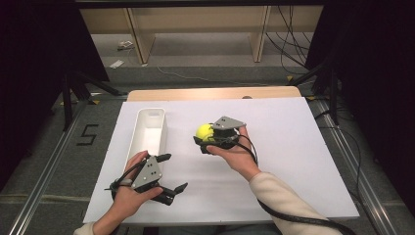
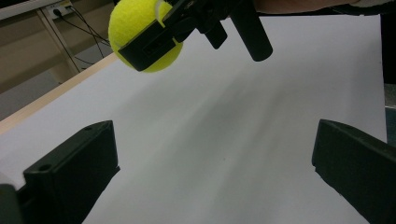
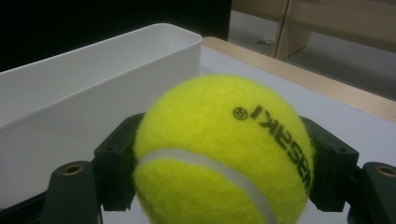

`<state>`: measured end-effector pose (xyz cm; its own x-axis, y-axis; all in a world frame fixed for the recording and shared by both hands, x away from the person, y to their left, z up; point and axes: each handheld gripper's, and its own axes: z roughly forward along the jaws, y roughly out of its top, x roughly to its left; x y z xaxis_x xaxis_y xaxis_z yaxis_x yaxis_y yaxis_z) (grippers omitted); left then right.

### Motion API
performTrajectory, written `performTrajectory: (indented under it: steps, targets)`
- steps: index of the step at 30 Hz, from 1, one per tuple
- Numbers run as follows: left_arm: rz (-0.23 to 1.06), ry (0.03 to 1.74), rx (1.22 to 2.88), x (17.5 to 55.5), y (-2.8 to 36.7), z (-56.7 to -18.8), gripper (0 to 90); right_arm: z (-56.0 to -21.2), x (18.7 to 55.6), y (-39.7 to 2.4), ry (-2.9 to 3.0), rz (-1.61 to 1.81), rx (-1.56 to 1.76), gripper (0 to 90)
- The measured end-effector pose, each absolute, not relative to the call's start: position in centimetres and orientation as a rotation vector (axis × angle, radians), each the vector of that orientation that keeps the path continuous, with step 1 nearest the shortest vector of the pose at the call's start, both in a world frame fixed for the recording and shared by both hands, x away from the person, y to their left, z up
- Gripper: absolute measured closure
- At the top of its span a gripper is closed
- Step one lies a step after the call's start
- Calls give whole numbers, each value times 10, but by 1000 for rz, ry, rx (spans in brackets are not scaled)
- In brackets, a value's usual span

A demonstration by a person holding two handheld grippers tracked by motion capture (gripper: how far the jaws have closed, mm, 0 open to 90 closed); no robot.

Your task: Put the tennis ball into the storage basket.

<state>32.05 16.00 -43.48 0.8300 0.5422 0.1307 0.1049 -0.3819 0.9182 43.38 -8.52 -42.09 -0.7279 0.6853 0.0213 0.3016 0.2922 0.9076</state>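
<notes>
Near the front edge of the white board (image 1: pixel 293 161), the left gripper (image 1: pixel 169 174) is resting with its jaws spread wide and nothing between them. Farther in, near the board's middle, the right gripper (image 1: pixel 208 139) is clamping the tennis ball (image 1: pixel 204 131) between both pads, lifted off the surface. The white bin (image 1: pixel 142 147) is lying toward the left edge. Likely next: carrying the ball level above the bin's rim, centring it, then releasing low.
</notes>
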Motion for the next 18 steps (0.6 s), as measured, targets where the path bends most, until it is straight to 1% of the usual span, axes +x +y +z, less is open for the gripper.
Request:
performTrajectory:
  steps: [18]
  targets:
    - [506, 484, 1928, 320, 160, -435, 0, -420, 434, -80, 2199, 1421, 886, 265]
